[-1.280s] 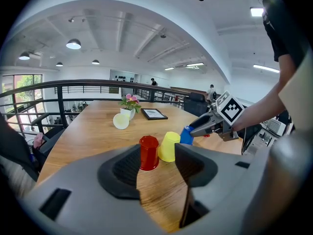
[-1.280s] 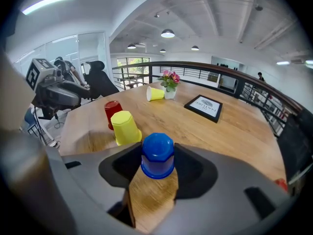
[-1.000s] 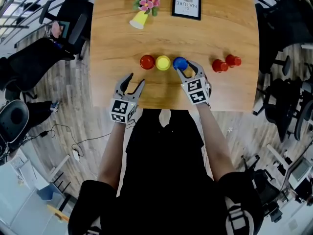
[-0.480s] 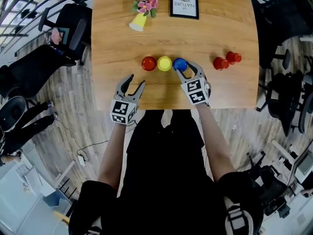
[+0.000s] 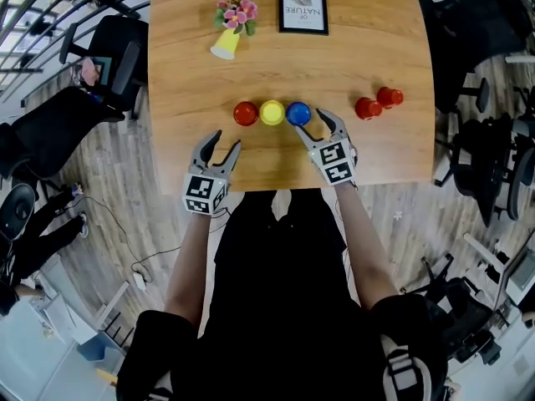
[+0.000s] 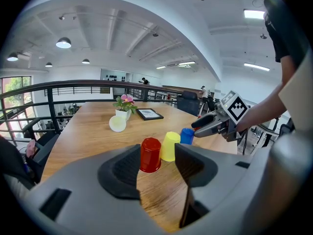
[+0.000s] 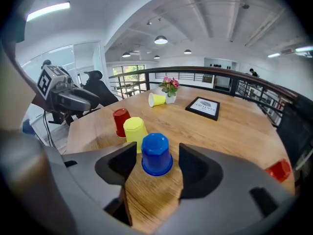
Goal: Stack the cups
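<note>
Progress: no cup is seen stacked yet; judged from the layout, the whole stacking is left to do.
Row: a red cup [image 5: 246, 114], yellow cup [image 5: 272, 112] and blue cup [image 5: 298, 113] are stood upside down side by side near the middle of the surface [image 5: 368, 48], red at 9 o'clock of yellow, blue at 3 o'clock of it.
Red pair: a red pair [image 5: 377, 103] of cups is set well apart at 3 o'clock of the row, unstacked as far as can be told.
Tipped cup: a tipped cup [image 5: 224, 45] is laid on its side at 11 o'clock of the row, far from both claws.
Right claw: the right claw [image 5: 315, 124] is being opened; the blue cup is framed between its jaws, with a gap seen on each side, so nothing is clamped.
Blue cup to right claw: just at 11 o'clock of the tips, resting on the surface.
Left claw: the left claw [image 5: 226, 140] is held with jaws apart and empty at the near edge.
Red cup to left claw: ahead at 1 o'clock, apart from the tips.
Next, as judged: one cup of the row has to be lifted onto a neighbour.
</note>
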{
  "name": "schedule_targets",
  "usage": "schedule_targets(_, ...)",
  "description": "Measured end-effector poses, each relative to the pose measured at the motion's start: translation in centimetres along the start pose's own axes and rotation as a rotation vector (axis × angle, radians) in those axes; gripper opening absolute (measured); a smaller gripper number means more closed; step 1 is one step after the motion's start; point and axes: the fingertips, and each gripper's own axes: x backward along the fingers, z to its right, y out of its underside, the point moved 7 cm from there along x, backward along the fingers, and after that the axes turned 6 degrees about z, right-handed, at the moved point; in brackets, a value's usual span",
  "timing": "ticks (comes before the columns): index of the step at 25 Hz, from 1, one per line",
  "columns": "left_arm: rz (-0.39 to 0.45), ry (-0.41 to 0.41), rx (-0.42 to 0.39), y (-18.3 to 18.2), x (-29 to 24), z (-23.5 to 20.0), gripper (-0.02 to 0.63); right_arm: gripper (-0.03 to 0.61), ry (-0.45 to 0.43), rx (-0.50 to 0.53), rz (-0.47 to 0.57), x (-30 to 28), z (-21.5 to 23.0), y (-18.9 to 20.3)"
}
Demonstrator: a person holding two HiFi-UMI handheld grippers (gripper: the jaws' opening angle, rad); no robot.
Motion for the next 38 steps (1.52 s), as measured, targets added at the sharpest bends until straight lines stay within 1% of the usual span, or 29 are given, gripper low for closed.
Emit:
schedule_targets(2,-0.004,0.001,-0.002,-0.1,-0.3,0.1,0.233,0.282,0.018,0.003,0.015,1.2,0.9,-0.3)
schedule_targets(6,-0.01,0.004,-0.003,-0.2,-1.4,0.5,0.233,0.281,0.085,0.04,0.006,3.5,3.9,-0.3)
schedule_targets(11,-0.01,0.013,-0.005,-0.8,-2.9,1.8,0.233,0.279,0.149,0.029,-0.008,5.5,7.5,0.6)
schedule_targets(14,-0.013,0.025,-0.01,-1.0,-3.8,2.6,0.233,0.278,0.177,0.016,-0.004,6.2,8.9,0.9)
schedule_targets(20,0.004,0.016,-0.015,-2.2,-5.2,4.2,0.233,0.276,0.182,0.01,-0.014,7.1,11.1,2.2)
schedule_targets(26,0.011,0.026,-0.031,-3.2,-6.5,5.9,0.233,0.265,0.188,-0.001,-0.014,7.8,12.8,3.2)
schedule_targets(33,0.005,0.025,-0.039,-3.3,-6.9,7.2,0.233,0.265,0.2,-0.024,-0.004,8.2,14.5,4.0)
schedule_targets(38,-0.003,0.009,-0.041,-3.4,-6.6,7.4,0.233,0.265,0.21,-0.037,-0.013,8.3,15.4,4.9)
